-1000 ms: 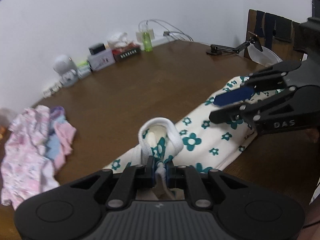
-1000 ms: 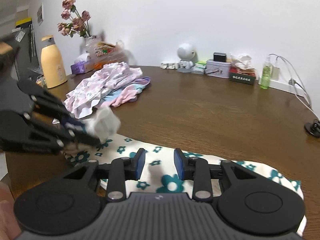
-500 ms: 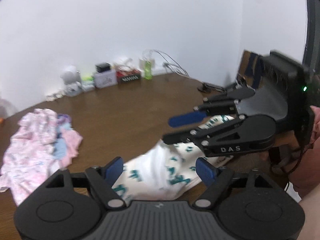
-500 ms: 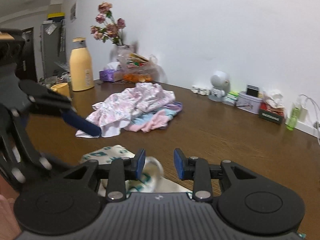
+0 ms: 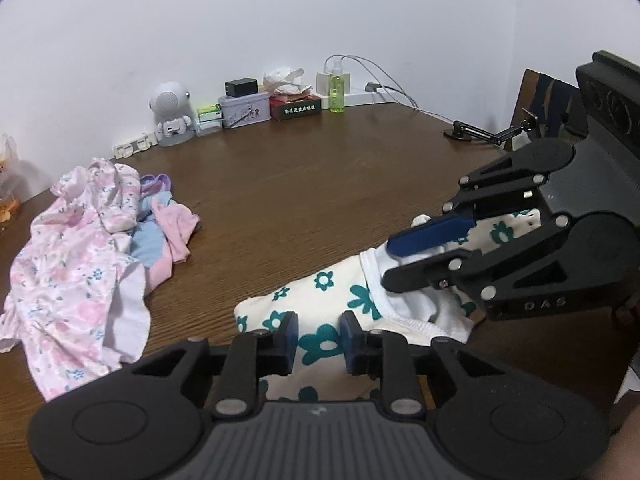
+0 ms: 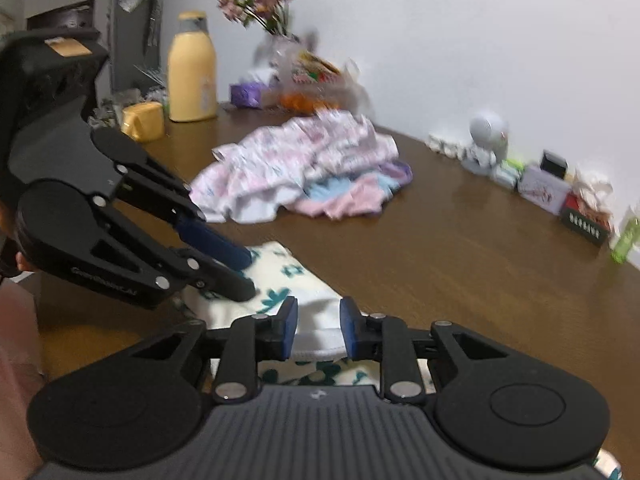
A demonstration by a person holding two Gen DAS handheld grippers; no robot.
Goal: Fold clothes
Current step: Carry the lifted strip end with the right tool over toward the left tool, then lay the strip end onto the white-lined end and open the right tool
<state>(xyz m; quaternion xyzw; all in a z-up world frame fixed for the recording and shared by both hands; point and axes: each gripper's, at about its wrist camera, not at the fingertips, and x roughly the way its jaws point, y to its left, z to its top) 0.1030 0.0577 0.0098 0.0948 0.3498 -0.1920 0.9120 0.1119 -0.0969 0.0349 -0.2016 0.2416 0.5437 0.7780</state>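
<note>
the left gripper (image 5: 319,337) hangs just over the near part of the cream garment with teal flowers (image 5: 320,300), its jaws a little apart and nothing pinched between them. the right gripper (image 6: 319,330) sits at the other end of the same cloth, pads parted too, with the white ribbed hem (image 6: 318,334) lying in the gap; whether it touches the pads i cannot tell. the garment lies doubled over at the near edge of the desk (image 5: 320,184). my read: one fold is laid and let go, and the next move calls for a fresh pinch on a loose edge and a second fold, or pressing it flat.

further in, toward the left edge, the heap of pink and blue clothes (image 5: 88,256) waits unfolded. along the far edge stand a small tin (image 5: 244,109), a dark box with crumpled tissue on top (image 5: 295,106), and a green bottle (image 5: 336,90); what the tin holds is hidden.
</note>
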